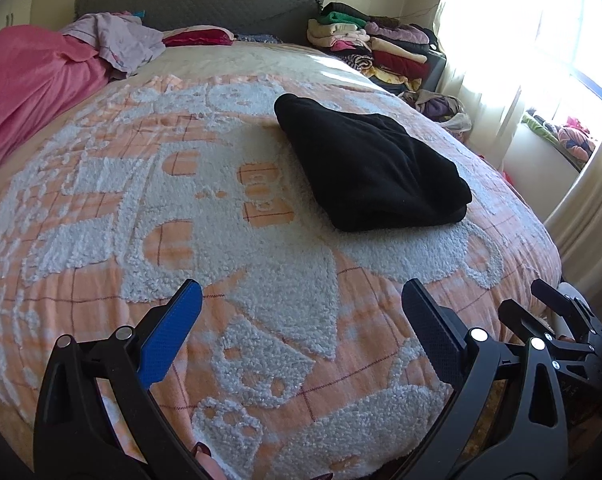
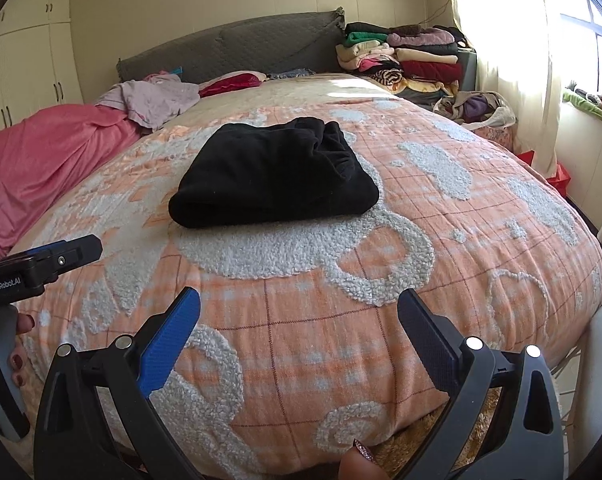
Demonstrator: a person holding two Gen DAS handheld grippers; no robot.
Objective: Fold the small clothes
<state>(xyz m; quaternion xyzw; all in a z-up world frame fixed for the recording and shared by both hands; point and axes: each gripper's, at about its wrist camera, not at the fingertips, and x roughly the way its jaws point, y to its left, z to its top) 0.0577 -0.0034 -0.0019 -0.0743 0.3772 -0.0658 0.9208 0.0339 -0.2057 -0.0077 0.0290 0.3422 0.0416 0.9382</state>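
Observation:
A black fleece garment [image 1: 371, 166] lies folded into a thick rectangle on the orange and white bedspread [image 1: 205, 216]. It also shows in the right wrist view [image 2: 275, 174]. My left gripper [image 1: 301, 300] is open and empty, held low over the near part of the bed, well short of the garment. My right gripper [image 2: 299, 308] is open and empty too, near the bed's front edge, with the garment ahead of it. The right gripper shows at the left wrist view's right edge [image 1: 541, 312], and the left gripper shows at the right wrist view's left edge [image 2: 73, 250].
A pink blanket [image 1: 33, 84] and a crumpled lilac cloth [image 1: 121, 40] lie at the bed's far left. A stack of folded clothes [image 1: 373, 44] stands at the far right by the grey headboard [image 1: 201, 4]. Curtains and a window [image 1: 533, 40] are on the right.

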